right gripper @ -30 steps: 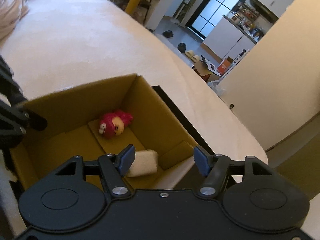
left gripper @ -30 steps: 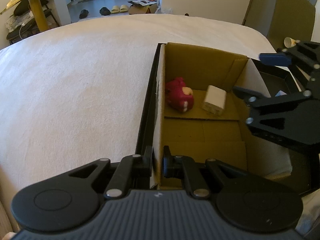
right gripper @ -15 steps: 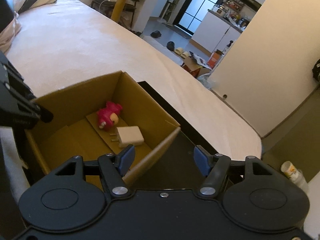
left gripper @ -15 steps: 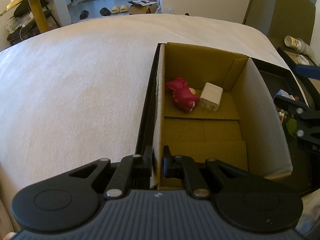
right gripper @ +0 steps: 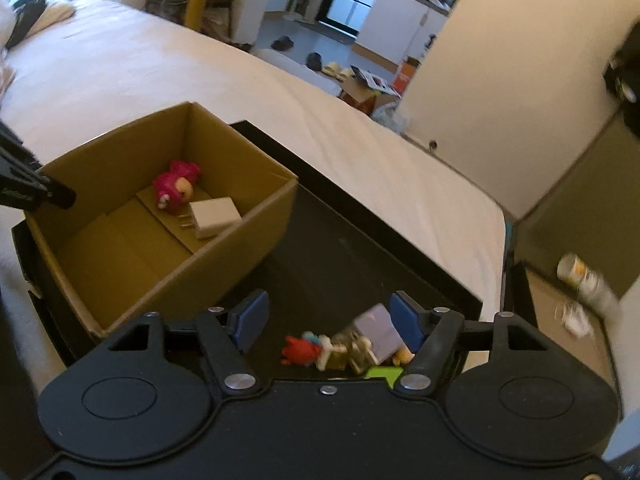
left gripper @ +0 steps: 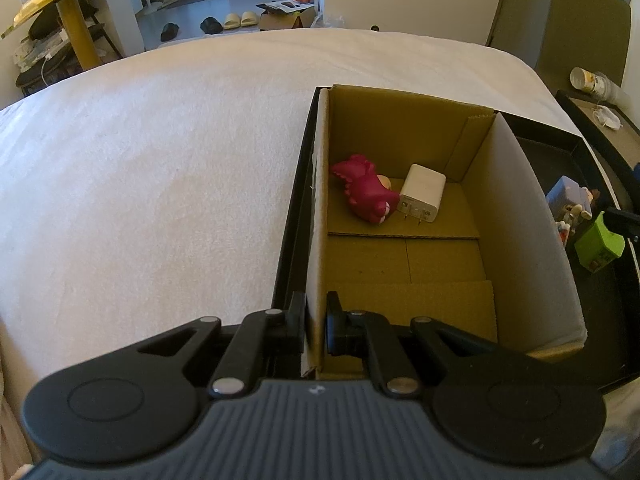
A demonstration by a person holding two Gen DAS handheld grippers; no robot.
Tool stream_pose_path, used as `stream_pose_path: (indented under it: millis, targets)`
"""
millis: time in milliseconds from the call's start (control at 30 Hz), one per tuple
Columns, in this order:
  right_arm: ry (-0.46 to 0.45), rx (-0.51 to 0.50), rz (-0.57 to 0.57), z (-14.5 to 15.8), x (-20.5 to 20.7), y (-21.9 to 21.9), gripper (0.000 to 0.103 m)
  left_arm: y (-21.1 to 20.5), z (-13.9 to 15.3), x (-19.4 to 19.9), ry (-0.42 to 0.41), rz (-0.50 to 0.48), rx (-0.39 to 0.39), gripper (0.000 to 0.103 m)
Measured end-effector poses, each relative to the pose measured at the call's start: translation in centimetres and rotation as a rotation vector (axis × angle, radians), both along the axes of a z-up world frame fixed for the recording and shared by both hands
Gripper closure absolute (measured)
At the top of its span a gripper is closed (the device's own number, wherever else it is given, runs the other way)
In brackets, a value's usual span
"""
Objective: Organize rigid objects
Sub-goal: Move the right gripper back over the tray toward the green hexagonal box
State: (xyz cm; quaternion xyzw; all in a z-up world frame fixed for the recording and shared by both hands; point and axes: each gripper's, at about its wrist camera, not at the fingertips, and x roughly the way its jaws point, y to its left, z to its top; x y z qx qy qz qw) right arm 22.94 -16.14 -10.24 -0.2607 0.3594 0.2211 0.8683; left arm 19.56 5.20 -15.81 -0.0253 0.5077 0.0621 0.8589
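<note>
A cardboard box (left gripper: 520,216) (right gripper: 256,240) stands in a black tray (left gripper: 576,140) (right gripper: 360,216) on a white bed. In it lie a pink toy figure (left gripper: 366,194) (right gripper: 176,188) and a white charger plug (left gripper: 422,192) (right gripper: 214,216), touching. My left gripper (left gripper: 316,328) is shut on the box's near left wall. My right gripper (right gripper: 326,318) is open and empty above a pile of small toys (right gripper: 348,346) in the tray, right of the box. A green block (left gripper: 598,246) and a lilac block (left gripper: 568,194) (right gripper: 380,330) lie in that pile.
The white bed (left gripper: 160,160) spreads left of and behind the tray. A second tray or table with a paper cup (left gripper: 592,80) (right gripper: 580,276) stands at the right. Beyond the bed are a yellow-legged table (left gripper: 72,20), slippers and a doorway.
My right gripper has pulled back out of the box, to the right, over the toy pile in the tray. The white charger now lies beside the pink toy. The left gripper has not moved.
</note>
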Motion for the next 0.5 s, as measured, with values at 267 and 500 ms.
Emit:
stream_pose_path:
  millis: [267, 500]
  targets:
    - [0.031, 0.032, -0.070, -1.1, 0.7, -2.5, 0.035, 0.0, 0.1, 0.0, 0.003, 0.001, 0.004, 0.094]
    - [0.118, 0.113, -0.179, -2.7, 2.3, -5.6, 0.035, 0.0, 0.1, 0.1, 0.007, 0.004, 0.006, 0.094]
